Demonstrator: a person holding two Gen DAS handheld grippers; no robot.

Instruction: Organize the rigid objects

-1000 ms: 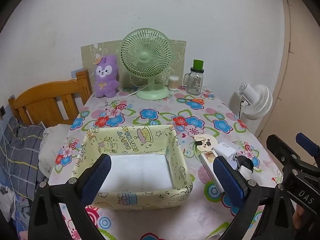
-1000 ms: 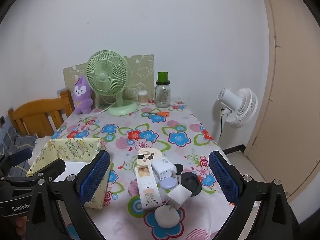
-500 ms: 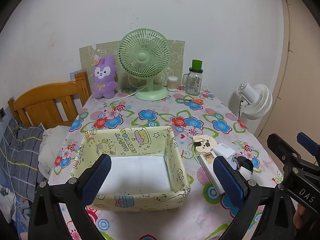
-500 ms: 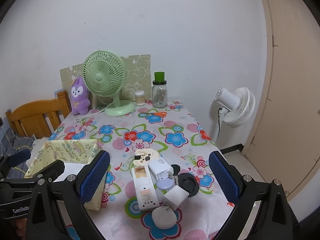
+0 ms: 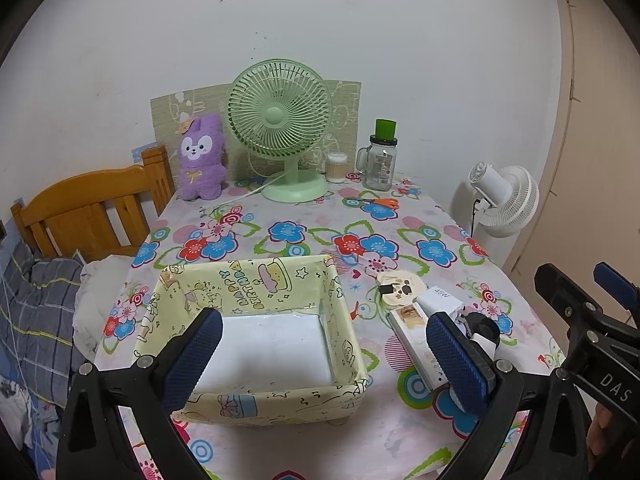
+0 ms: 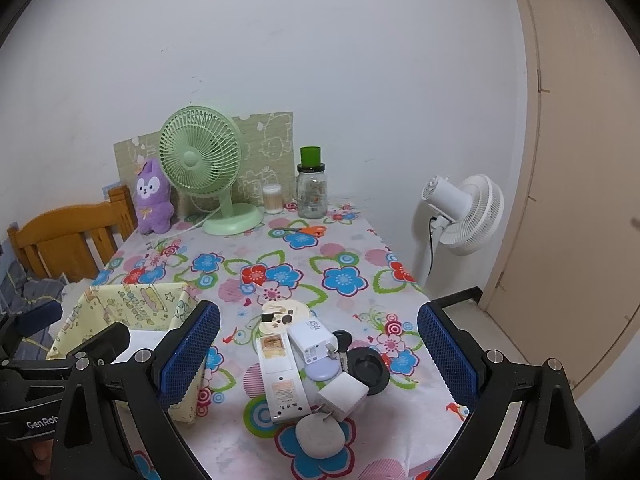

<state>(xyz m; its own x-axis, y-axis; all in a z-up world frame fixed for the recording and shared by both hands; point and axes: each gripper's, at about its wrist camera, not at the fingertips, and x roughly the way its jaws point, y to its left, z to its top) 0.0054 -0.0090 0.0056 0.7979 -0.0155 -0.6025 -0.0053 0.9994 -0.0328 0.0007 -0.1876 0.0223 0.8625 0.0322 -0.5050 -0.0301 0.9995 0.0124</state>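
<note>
A yellow cartoon-print box [image 5: 248,292] with a white bare bottom stands on the floral table; it also shows in the right wrist view [image 6: 132,308]. To its right lies a cluster of small things: a long white box [image 6: 280,376], a white charger [image 6: 310,336], a second white cube charger [image 6: 342,394], a lilac disc [image 6: 322,370], a black round lid [image 6: 368,366], a grey pebble-shaped thing [image 6: 320,436] and a round wooden coaster [image 6: 286,310]. My left gripper [image 5: 320,356] is open above the box's near side. My right gripper [image 6: 318,354] is open above the cluster.
At the back stand a green desk fan [image 5: 280,120], a purple plush [image 5: 200,156], a glass jar with a green lid [image 5: 378,160], a cotton-swab pot [image 5: 336,166] and orange scissors [image 5: 376,202]. A white floor fan [image 6: 464,208] stands right of the table, a wooden headboard [image 5: 92,208] left.
Both grippers have drawn back and risen slightly, so the table looks a little farther away. Nothing on the table has moved; both stay open.
</note>
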